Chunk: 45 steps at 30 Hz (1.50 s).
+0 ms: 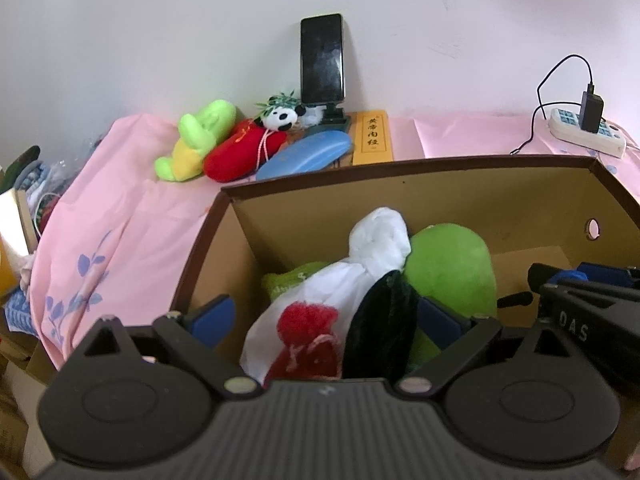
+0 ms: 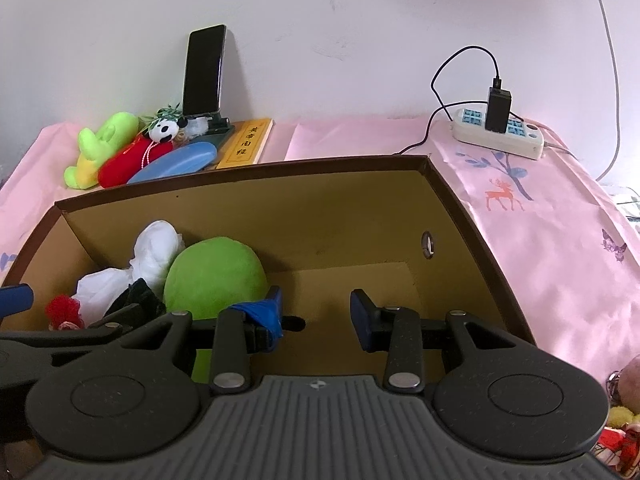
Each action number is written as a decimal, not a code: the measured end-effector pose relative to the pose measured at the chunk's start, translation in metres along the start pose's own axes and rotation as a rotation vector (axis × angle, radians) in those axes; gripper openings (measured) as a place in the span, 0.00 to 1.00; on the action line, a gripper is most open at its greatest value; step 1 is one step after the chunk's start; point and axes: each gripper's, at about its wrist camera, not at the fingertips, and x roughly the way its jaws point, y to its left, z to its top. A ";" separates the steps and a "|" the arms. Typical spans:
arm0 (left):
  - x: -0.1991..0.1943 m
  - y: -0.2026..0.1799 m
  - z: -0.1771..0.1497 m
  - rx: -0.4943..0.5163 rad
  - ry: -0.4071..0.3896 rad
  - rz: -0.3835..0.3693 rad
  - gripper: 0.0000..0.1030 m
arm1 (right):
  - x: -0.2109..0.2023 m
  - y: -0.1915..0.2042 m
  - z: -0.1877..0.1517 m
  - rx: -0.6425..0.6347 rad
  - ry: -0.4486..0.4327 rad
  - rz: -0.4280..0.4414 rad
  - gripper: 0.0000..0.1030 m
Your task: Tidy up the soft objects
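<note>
Both pairs of jaws stand apart with nothing clamped between them. The left gripper [image 1: 326,314] hangs over the near left part of the cardboard box [image 1: 404,178], its blue pads on either side of a white plastic bag [image 1: 320,300] with a red tassel [image 1: 306,320] showing against it and a black cloth [image 1: 380,328] beside it. Whether the pads touch the bag cannot be told. The right gripper [image 2: 316,316] hovers over the box's [image 2: 248,184] near middle, above bare cardboard floor.

Inside the box, a round green plush [image 2: 214,276] leans against the white bag [image 2: 154,250] on the left half; the right half of the floor is bare.

Outside the box, far left on the pink cloth [image 2: 540,240], lie a light green plush toy [image 2: 102,142], a red plush [image 2: 132,160] and a small panda plush [image 2: 166,130], bunched together. Just right of them are a blue case [image 2: 176,166] and a yellow book [image 2: 246,144]. A phone [image 2: 204,72] stands on a stand against the wall behind them. At the far right sits a power strip [image 2: 500,132] with a black charger [image 2: 498,110] plugged in.
</note>
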 end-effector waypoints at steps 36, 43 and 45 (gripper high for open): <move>0.003 0.004 -0.001 -0.037 -0.004 -0.015 0.95 | 0.002 -0.001 0.000 0.001 0.004 -0.002 0.20; 0.001 0.004 0.000 -0.035 -0.014 -0.011 0.95 | 0.002 0.000 0.001 -0.001 0.001 -0.004 0.20; 0.000 0.003 0.000 -0.033 -0.017 -0.009 0.95 | 0.002 0.000 0.001 0.000 0.001 -0.004 0.20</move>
